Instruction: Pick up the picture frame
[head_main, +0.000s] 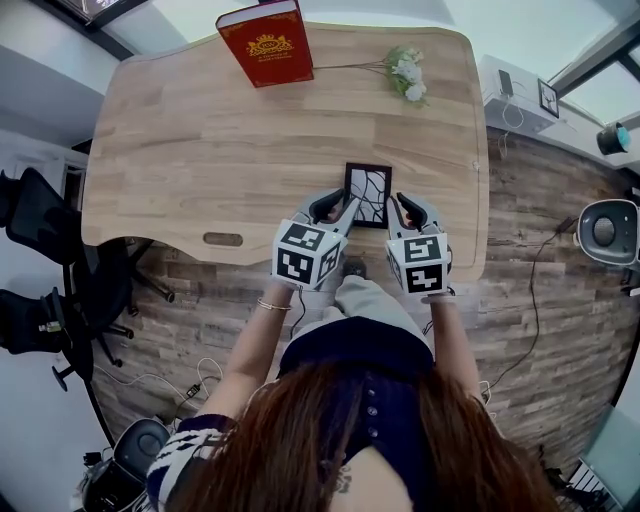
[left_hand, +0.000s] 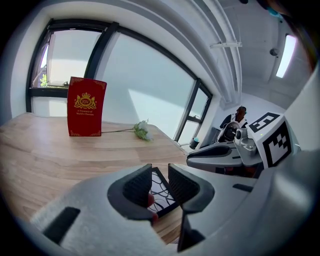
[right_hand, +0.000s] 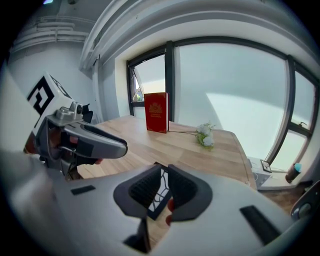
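A small black picture frame (head_main: 367, 194) holding a white line-pattern print lies flat near the lower edge of a pale wooden table (head_main: 200, 150), at the centre of the head view. The left gripper (head_main: 338, 212) sits at the frame's lower-left corner, jaws apart, with the frame showing in the gap, unclamped. The right gripper (head_main: 408, 212), at the lower-right corner, has its jaws narrowly parted and grips nothing. A red hardback book (head_main: 265, 42) stands at the top centre, with a white flower sprig (head_main: 408, 72) to its right.
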